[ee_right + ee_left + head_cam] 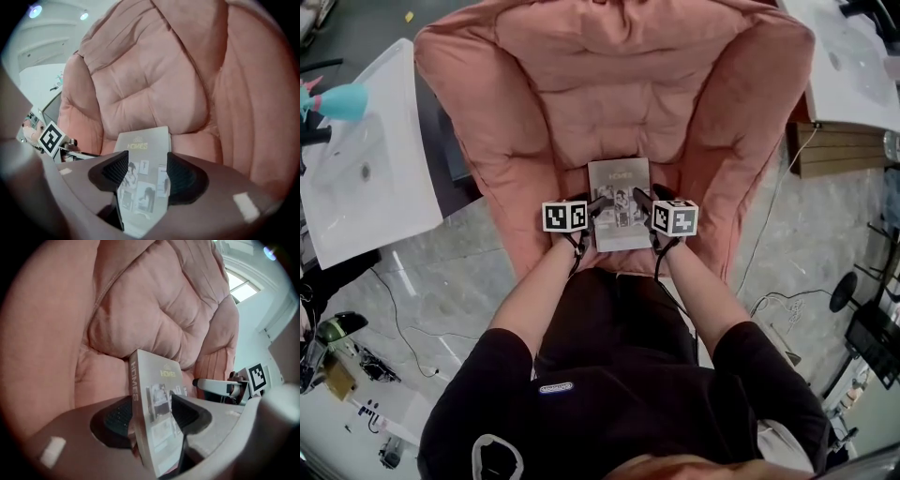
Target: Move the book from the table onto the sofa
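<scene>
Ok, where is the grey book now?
The grey rectangular book is mid-frame in the head view, at the front of the seat of the pink padded sofa, with the left tool at its left edge and the right tool at its right.

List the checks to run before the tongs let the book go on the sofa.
1. Book over the sofa seat: ok.
2. Book clear of the seat's front edge: ok, pink seat shows in front of it.
3. Book lying flat: cannot tell.
4. Right tongs off the book: ok, jaws apart around it.
5. Left tongs off the book: not ok, shut on its spine side.
</scene>
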{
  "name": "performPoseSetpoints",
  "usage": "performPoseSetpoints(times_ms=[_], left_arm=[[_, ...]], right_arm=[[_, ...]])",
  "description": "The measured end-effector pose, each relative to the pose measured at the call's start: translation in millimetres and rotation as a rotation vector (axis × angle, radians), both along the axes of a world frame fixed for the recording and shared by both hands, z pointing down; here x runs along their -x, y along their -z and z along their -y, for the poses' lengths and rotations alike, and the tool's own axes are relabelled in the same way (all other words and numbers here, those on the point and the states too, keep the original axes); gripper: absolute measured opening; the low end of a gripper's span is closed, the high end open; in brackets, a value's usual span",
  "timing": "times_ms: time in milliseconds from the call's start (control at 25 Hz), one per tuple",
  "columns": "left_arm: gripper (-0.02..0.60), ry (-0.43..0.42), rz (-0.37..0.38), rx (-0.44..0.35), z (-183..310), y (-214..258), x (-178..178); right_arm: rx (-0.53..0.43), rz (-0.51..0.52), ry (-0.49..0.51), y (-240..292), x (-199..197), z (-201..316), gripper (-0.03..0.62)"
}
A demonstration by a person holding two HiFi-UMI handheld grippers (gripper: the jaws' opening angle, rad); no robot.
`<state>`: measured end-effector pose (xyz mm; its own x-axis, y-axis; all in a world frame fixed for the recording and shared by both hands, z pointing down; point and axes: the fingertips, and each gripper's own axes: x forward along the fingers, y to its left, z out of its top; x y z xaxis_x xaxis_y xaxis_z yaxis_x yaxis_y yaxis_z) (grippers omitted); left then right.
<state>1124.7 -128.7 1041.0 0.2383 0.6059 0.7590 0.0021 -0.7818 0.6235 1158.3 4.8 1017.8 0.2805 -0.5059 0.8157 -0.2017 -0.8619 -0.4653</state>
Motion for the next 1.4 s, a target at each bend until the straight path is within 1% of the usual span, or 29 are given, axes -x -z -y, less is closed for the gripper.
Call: performPoseSetpoints(times_ms=[200,440,680,840,920,1120,1240,1400], left_arm=[[0.265,0.009,-0.034,-0.041,5,33,5],[0.261,-0.005,-0.109,-0.087,-13,96,17],[0.253,0.022,-0.164,-0.114,-23,149,27],[0.250,0.044,-0.213,-0.142,-23,185,34],[0.247,0.043,-0.250,-0.162,-25,208,40],[0.235,0.022,-0.376,-0.222,-34,279,51],[0.221,0.030,-0.450,-0.230,-39,318,57],[0.212,0.055,-0.561,-0.235,-40,371,53]], right_arm=[[-0.017,-0.051,0.038,41,7,-1,0.282],[-0.053,-0.130,0.075,111,22,-13,0.275],[-0.083,-0.224,0.126,174,23,-16,0.265],[-0.101,-0.267,0.148,210,35,-19,0.261],[-0.114,-0.284,0.160,228,45,-21,0.254],[-0.150,-0.339,0.188,282,70,-27,0.230],[-0.159,-0.410,0.213,316,79,-27,0.202],[-0.182,-0.503,0.208,361,75,-27,0.199]])
